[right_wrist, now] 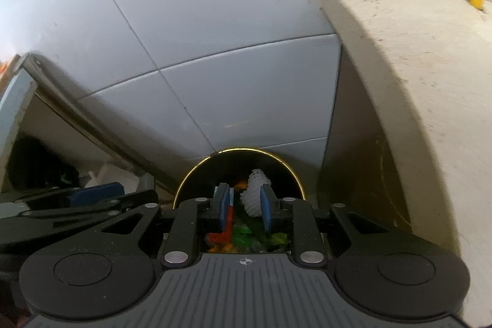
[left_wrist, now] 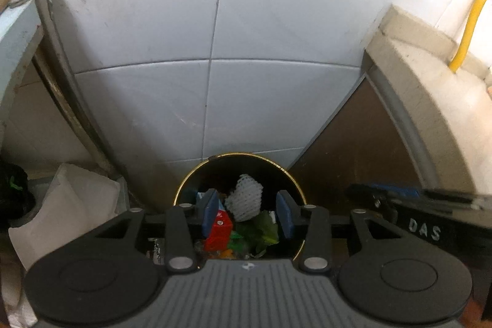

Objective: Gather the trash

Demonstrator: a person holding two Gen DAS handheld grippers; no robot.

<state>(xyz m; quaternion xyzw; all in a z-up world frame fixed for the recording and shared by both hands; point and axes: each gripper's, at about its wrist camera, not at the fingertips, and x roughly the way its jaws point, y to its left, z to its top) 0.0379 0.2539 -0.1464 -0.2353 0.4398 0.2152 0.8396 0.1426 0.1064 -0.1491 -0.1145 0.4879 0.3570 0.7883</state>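
White bag (left_wrist: 70, 199) beside bin (left_wrist: 196, 171) shows clearly only leftward.

pale tiled wall (left_wrist: 276, 20) between a beige stone counter (right_wrist: 399, 57) and a cabinet (left_wrist: 18, 29).

we see glossy smooth white tiles (left_wrist: 276, 20) on the wall, thin grey grout. bin (left_wrist: 303, 189) dark inside, rim a shiny gold metal band. foam net sleeve (left_wrist: 244, 200) white, soft mesh. red carton (left_wrist: 218, 231) glossy printed card. counter edge (right_wrist: 399, 66) beige, rough, speckled stone look. left gripper (left_wrist: 247, 214) matt black plastic, blue pads (left_wrist: 284, 215) matt, bright metal pins, ribbed grey housing.
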